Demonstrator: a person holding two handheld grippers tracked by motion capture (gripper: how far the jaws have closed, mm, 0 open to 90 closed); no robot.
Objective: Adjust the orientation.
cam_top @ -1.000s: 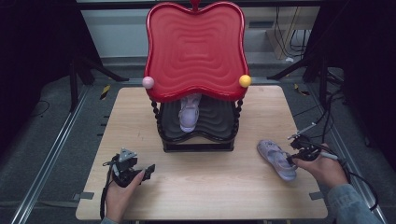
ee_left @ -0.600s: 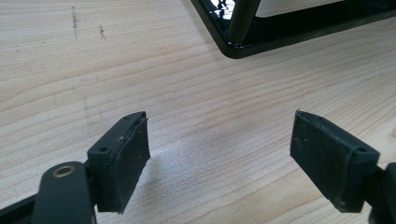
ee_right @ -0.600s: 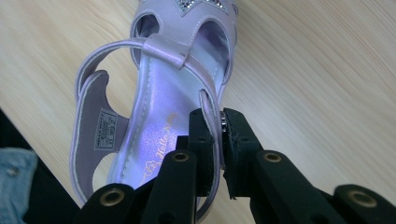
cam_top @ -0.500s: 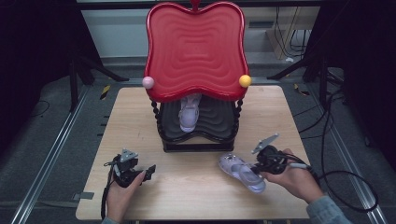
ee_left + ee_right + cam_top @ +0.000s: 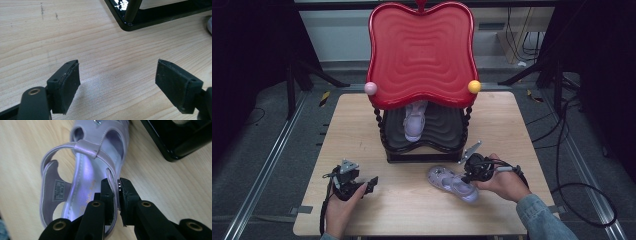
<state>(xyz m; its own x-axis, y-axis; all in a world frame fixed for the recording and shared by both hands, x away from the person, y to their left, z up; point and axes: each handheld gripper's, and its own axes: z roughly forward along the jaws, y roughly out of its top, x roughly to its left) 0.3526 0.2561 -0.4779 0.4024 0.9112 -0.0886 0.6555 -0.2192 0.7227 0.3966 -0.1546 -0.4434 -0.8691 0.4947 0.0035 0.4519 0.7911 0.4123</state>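
A lilac sandal [image 5: 451, 182] lies on the wooden table [image 5: 352, 125] in front of the black-and-red shoe stand [image 5: 422, 95]. My right gripper [image 5: 468, 175] is shut on the sandal's side wall; in the right gripper view the pads [image 5: 125, 192] pinch the lilac strap edge [image 5: 113, 180] of the sandal [image 5: 82, 167]. A second lilac sandal [image 5: 414, 122] sits on the stand's lower black shelf. My left gripper [image 5: 371, 184] rests at the front left of the table, open; its pads [image 5: 71, 80] stand wide apart over bare wood.
The stand's red wavy top [image 5: 422, 50] overhangs the shelf, with a pink ball [image 5: 371, 88] and a yellow ball [image 5: 474, 86] at its corners. The stand's black base corner [image 5: 130, 22] lies ahead of the left gripper. Cables [image 5: 572, 165] trail off the table's right.
My right gripper has carried the sandal leftward from the table's right side to a spot just in front of the stand. The left gripper has stayed put.
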